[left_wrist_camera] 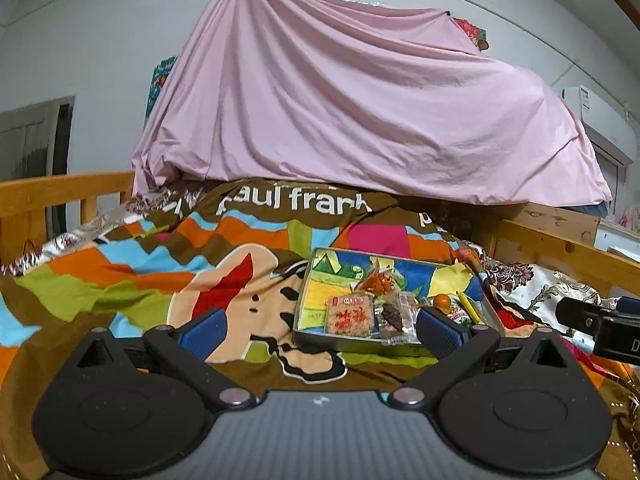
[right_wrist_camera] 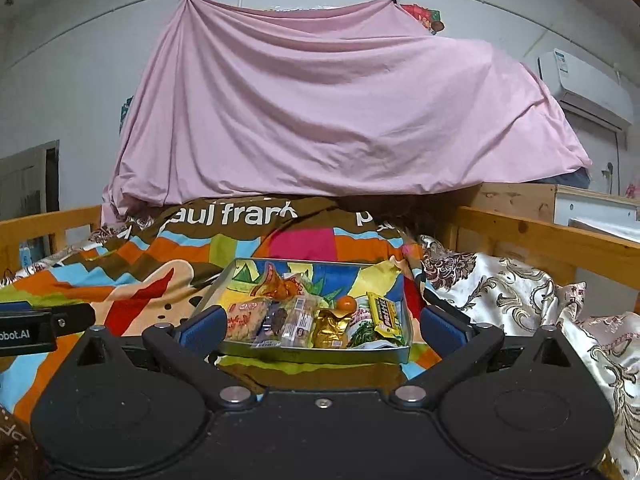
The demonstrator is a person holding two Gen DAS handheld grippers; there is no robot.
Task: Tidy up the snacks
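Both grippers hung wide open and empty above the bed. The left gripper (left_wrist_camera: 322, 330) sat with its blue pads spread over the colourful quilt (left_wrist_camera: 120, 276), and the tin tray (left_wrist_camera: 306, 280) lay just ahead of it and to its right, its near edge close to the right-hand pad. The right gripper (right_wrist_camera: 320, 328) faced the tray (right_wrist_camera: 407, 320) head-on, so the tray's near rim lay between its open fingers.

The snacks were gathered in the tray's near half: a pink-printed rice cracker pack (right_wrist_camera: 246, 316) ahead-left of the right gripper, a clear-wrapped dark snack (right_wrist_camera: 276, 320) beside it, a gold foil packet (right_wrist_camera: 330, 326), a small orange ball (right_wrist_camera: 346, 303), and a yellow-and-black candy bar (right_wrist_camera: 384, 316) ahead-right. An orange wrapper (right_wrist_camera: 276, 286) lay farther back.

Nothing appeared gripped yet, so the step in hand looked like choosing a first item. The next move would call for lowering one gripper onto a single packet; the overlapping wrappers might make a clean pinch difficult.
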